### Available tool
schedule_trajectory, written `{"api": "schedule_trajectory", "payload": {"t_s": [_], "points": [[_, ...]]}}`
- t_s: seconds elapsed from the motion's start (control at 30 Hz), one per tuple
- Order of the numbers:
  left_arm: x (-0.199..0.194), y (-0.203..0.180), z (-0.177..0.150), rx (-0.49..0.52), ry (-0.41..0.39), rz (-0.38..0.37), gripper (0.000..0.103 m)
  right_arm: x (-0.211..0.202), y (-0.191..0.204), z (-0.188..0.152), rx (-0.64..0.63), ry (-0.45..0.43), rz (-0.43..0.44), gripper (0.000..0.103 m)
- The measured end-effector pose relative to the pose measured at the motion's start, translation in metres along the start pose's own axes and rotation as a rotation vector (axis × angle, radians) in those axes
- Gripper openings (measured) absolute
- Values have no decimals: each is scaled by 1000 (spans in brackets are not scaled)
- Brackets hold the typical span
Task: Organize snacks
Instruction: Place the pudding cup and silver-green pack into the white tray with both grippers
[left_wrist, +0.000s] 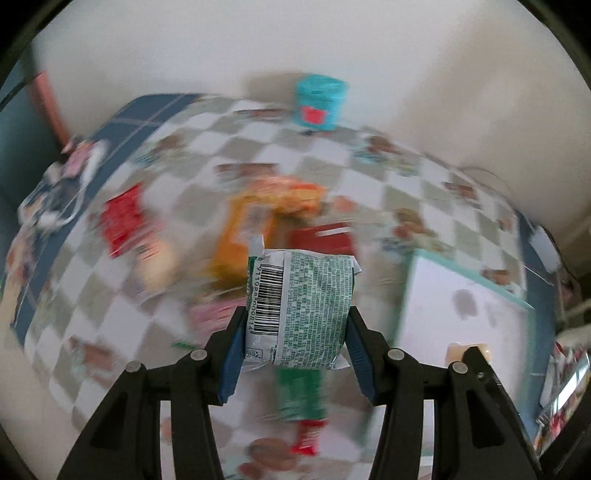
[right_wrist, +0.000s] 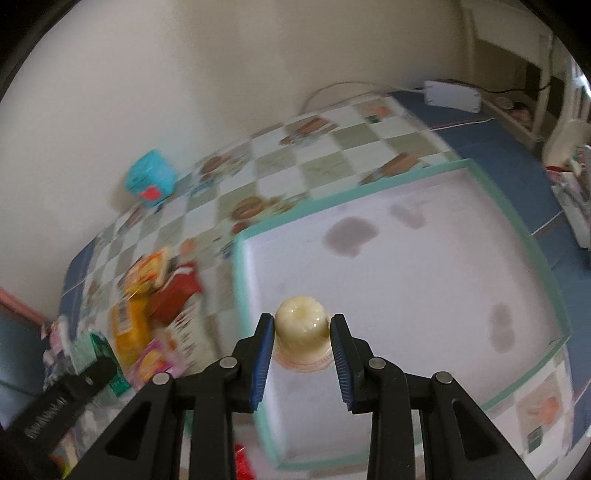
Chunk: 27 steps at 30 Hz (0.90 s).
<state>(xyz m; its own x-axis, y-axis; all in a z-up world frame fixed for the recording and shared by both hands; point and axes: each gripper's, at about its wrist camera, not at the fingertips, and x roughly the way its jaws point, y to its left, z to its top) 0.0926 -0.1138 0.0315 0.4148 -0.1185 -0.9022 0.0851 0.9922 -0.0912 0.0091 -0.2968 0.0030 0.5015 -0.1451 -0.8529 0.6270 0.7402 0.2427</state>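
Left gripper (left_wrist: 295, 314) clamped on a green packet (left_wrist: 301, 306), held up off the checked table (left_wrist: 332, 155), above the snack pile (left_wrist: 258, 221). Right gripper (right_wrist: 302, 328) clamped on a pale jelly cup (right_wrist: 301, 332), poised over the white tray (right_wrist: 546, 266), clear of its floor. Teal tub (left_wrist: 320, 101) back by the wall.

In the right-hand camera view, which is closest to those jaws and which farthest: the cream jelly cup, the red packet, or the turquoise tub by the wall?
1. Cream jelly cup: held between the jaws of the right gripper, over the white tray.
2. Red packet: to the left, in the snack pile on the checked cloth.
3. Turquoise tub: farthest, upper left, against the wall.
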Motion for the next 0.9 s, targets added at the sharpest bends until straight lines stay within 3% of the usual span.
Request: {"api": "schedule_trajectory", "payload": {"t_s": [0.37,0.5,0.57,0.6,0.63,0.67,0.7,0.77,0.9], "points": [[27,-116,9,183,30,-150,53,23,-82,44,149,-29,-169,34],[42,-141,3,227,57,-168,53,29,-99,47,180,-30,-238,34],[48,-144,3,232,71,-177,54,29,-103,46,197,-31,-288,35],[50,-143,3,231,75,-178,57,29,-104,46,198,-28,-300,35],[51,-142,3,230,79,-176,68,29,-104,46,199,-24,-303,36],[50,-140,4,226,82,-173,73,29,-105,46,201,-20,-302,38],[47,-135,6,214,80,-167,78,29,-104,46,202,-12,-302,48],[44,-126,10,192,72,-161,78,26,-103,44,200,-8,-297,66],[28,-91,18,121,43,-107,78,19,-92,41,175,-4,-271,69]]}}
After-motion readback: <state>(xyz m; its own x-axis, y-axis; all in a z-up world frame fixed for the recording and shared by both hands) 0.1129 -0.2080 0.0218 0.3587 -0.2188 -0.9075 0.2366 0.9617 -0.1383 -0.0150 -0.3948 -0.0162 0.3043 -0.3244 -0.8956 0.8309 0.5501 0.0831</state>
